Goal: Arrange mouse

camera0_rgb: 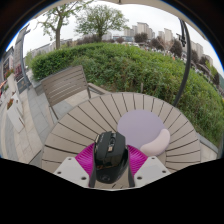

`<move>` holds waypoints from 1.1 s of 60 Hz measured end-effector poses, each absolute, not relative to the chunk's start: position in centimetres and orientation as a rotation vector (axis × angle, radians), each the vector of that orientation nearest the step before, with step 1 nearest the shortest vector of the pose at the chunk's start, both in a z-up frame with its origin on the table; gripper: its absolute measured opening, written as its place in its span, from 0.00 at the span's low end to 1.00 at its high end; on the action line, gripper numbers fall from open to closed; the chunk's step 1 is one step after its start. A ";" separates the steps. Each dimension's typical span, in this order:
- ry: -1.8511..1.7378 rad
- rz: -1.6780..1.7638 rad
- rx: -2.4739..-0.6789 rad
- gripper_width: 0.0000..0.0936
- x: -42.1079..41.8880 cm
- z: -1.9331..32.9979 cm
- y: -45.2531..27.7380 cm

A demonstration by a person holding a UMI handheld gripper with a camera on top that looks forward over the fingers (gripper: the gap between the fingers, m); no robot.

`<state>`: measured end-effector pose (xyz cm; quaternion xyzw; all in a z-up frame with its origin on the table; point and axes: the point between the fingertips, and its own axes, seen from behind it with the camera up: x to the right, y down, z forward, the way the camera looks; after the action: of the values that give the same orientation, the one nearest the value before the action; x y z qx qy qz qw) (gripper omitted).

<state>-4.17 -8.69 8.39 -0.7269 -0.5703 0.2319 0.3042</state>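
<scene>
A black computer mouse (110,155) with a scroll wheel sits between the two pink pads (88,160) of my gripper (111,162). Both pads press against its sides, so the gripper is shut on the mouse. It is held above a round slatted wooden table (90,125). Just beyond the mouse lies a round pale lilac mouse pad (140,127) on the table top. A small white patch (158,144) shows next to the pad, to the right of the mouse.
A wooden slatted chair (62,85) stands behind the table to the left. A thick green hedge (140,65) runs behind the table, with trees and buildings further off. Paved ground (25,125) lies to the left.
</scene>
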 end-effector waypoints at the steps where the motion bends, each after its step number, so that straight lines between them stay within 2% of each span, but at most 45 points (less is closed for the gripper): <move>1: -1.495 0.608 -1.922 0.48 -4.8 8.8 -7.6; 9: -1.406 0.562 -1.915 0.48 -9.7 9.5 1.1; 20: -1.446 0.483 -1.970 0.48 -13.9 2.5 8.0; 26: -1.502 0.477 -2.006 0.59 -14.3 -1.6 8.7; 29: -1.472 0.535 -2.015 0.66 -14.9 -1.6 8.8; 31: -1.473 0.514 -2.024 0.74 -14.9 -1.8 9.2; 34: -1.465 0.464 -2.018 0.92 -14.1 -1.1 9.9; 35: -1.464 0.456 -2.007 0.93 -14.0 -0.6 10.0; 42: -1.508 0.485 -1.978 0.91 -11.0 3.7 8.1; 53: -1.537 0.488 -2.025 0.91 1.6 11.4 3.5; 59: -1.550 0.483 -2.050 0.91 8.7 13.9 1.4; 66: -1.567 0.511 -2.066 0.91 14.2 15.2 -0.3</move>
<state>14.17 -0.35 15.17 -0.7576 -0.5746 0.1872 0.2466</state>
